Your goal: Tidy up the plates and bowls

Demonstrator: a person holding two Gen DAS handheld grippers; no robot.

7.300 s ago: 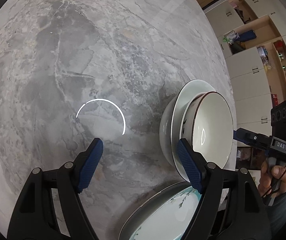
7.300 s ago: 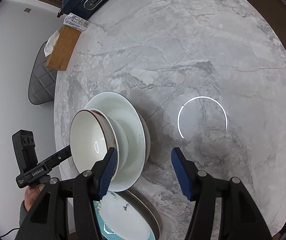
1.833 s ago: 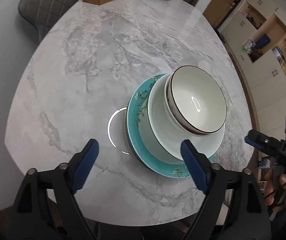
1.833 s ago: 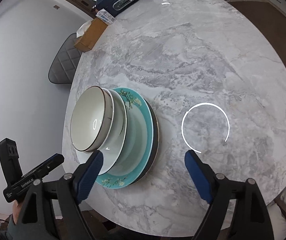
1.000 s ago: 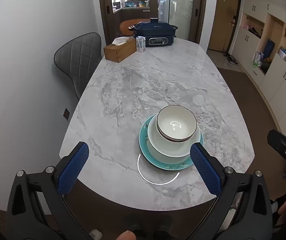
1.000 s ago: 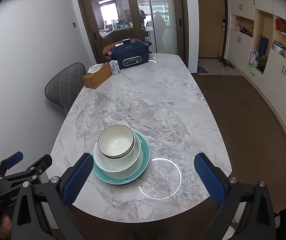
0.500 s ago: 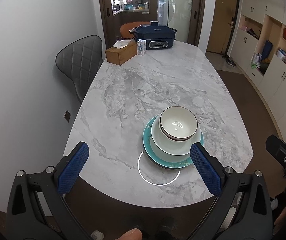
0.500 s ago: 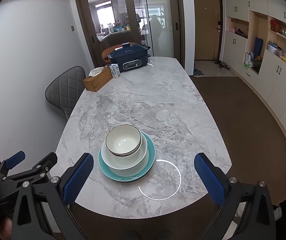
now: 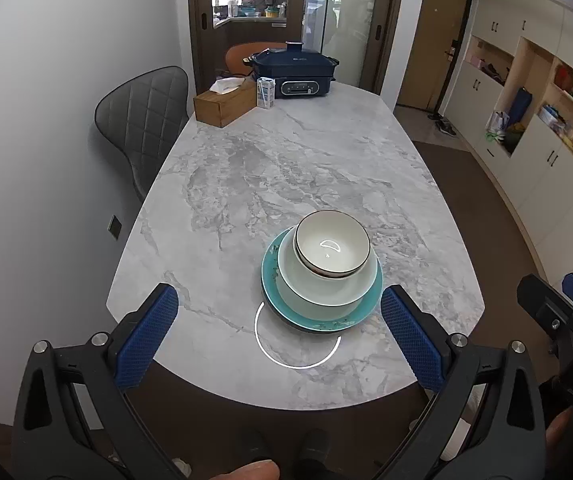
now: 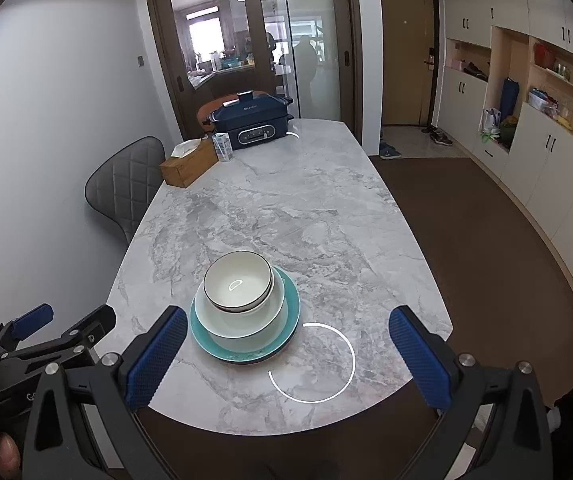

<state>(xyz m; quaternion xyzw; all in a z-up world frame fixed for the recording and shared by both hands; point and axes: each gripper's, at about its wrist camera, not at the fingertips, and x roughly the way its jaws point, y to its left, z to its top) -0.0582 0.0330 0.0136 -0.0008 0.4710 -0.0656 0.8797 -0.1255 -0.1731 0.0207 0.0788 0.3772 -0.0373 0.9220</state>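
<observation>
A stack stands near the front edge of the marble table (image 9: 286, 168): a teal plate (image 9: 318, 322) at the bottom, a wide white bowl (image 9: 318, 292) on it, and a small dark-rimmed bowl (image 9: 331, 246) on top. The stack also shows in the right wrist view, with the teal plate (image 10: 292, 300), white bowl (image 10: 242, 320) and small bowl (image 10: 238, 280). My left gripper (image 9: 274, 332) is open and empty, held back off the table's front edge. My right gripper (image 10: 286, 354) is open and empty, also back from the table.
At the far end of the table stand a dark blue electric cooker (image 9: 292, 70), a wooden tissue box (image 9: 224, 102) and a small carton (image 9: 265, 94). A grey quilted chair (image 9: 142, 120) stands at the left. Cabinets and shelves (image 10: 546, 120) line the right wall.
Both grippers have pulled up and back from the table, both empty. The stack stays on the teal plate and has not moved.
</observation>
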